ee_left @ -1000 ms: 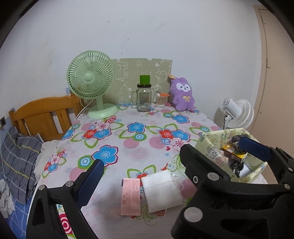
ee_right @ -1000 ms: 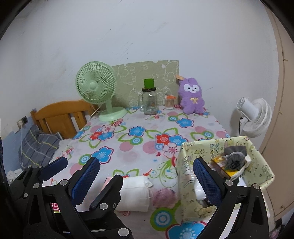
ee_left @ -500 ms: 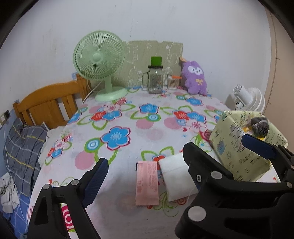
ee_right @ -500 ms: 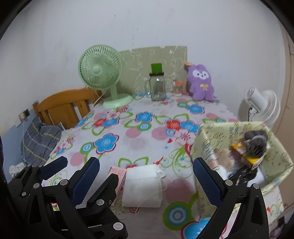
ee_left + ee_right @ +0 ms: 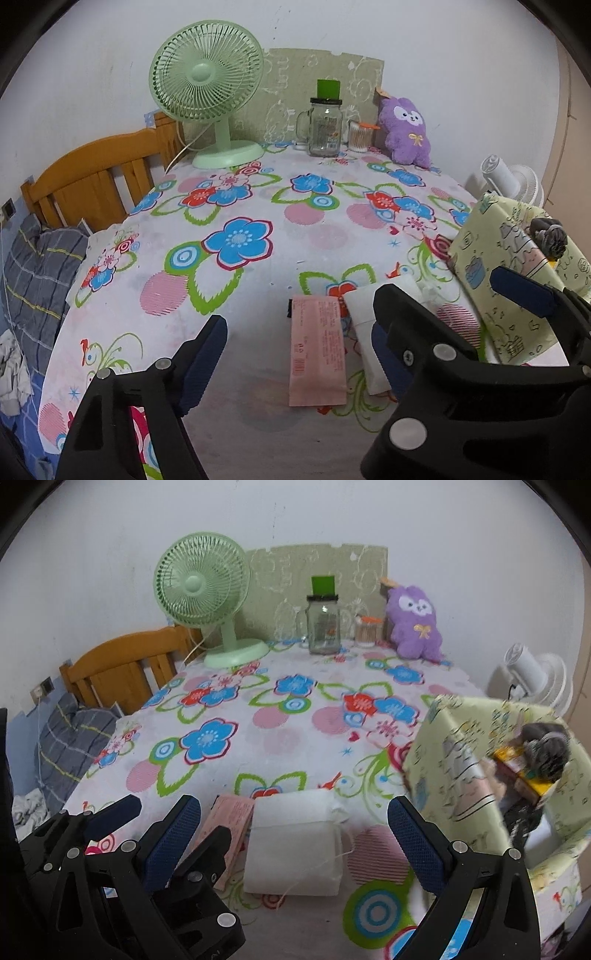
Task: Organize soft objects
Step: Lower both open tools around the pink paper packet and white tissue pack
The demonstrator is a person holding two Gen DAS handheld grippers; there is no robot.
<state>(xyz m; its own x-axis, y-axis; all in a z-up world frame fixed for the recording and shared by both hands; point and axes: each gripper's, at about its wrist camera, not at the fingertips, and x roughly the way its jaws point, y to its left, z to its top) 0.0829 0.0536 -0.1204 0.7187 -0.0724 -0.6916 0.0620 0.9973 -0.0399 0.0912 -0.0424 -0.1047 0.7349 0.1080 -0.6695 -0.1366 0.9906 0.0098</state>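
Closing my left tool (image 5: 295, 354) over the flowered desk (image 5: 258, 206), I see the pink packet (image 5: 317, 350) between its jaws, untouched. My right tool (image 5: 295, 834) gapes wide, the white folded cloth (image 5: 295, 842) lying between its fingers, ungripped.

white wall (image 5: 443, 44), wooden bed frame (image 5: 92, 173), flowered tablecloth (image 5: 258, 206)

Both the left gripper (image 5: 295, 354) and right gripper (image 5: 293, 827) were lowered toward the pink packet (image 5: 317, 350) and white pad (image 5: 295, 849), the left jaws closing emptily.
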